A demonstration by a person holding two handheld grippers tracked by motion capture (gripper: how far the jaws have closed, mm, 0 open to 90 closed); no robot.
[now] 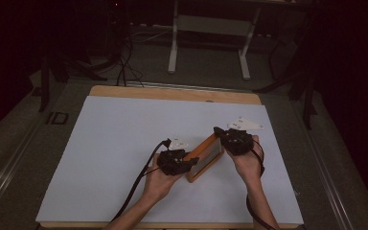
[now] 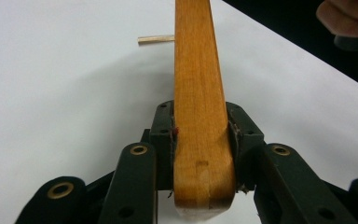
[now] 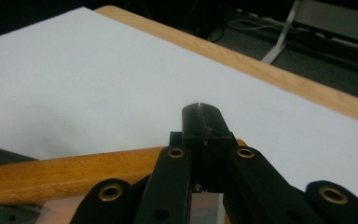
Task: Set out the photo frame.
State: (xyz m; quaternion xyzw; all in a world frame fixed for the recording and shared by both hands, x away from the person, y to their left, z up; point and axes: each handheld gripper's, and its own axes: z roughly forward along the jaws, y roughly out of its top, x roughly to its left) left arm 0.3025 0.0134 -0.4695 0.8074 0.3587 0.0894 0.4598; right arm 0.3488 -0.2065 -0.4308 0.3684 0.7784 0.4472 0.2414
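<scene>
Forearms come in from 6 o'clock in the high view, one hand on each gripper.

Left gripper (image 1: 188, 163): nearest, just right of desk centre toward the near edge. Jaws clamped on the near left end of the wooden frame (image 1: 204, 158). The left gripper view confirms it: the wood edge (image 2: 200, 130) sits squeezed between both pads, standing on edge and running straight away toward 12 o'clock. Grip is firm, pads touching wood on both sides.

Frame: orange-brown wood border around a pale glossy panel, held between the two grippers, long axis running from about 7 o'clock up to 1 o'clock. It hangs tilted; can't tell whether the near edge touches the desk.

Right gripper (image 1: 222, 135): at the frame's far right end, 1 o'clock from the left gripper. In the right gripper view its jaws (image 3: 200, 122) are fully together at the tips, closed on the top rim of the frame (image 3: 74, 175), whose wooden bar runs off to 9 o'clock below the jaws, with a bit of the pale panel under them.

Desk (image 1: 124, 143): white sheet over a wooden top, bare wood strip at the 12 o'clock edge.

Beyond it, at 12 o'clock: dark floor, cables, white legs of another table (image 1: 173, 52).
</scene>
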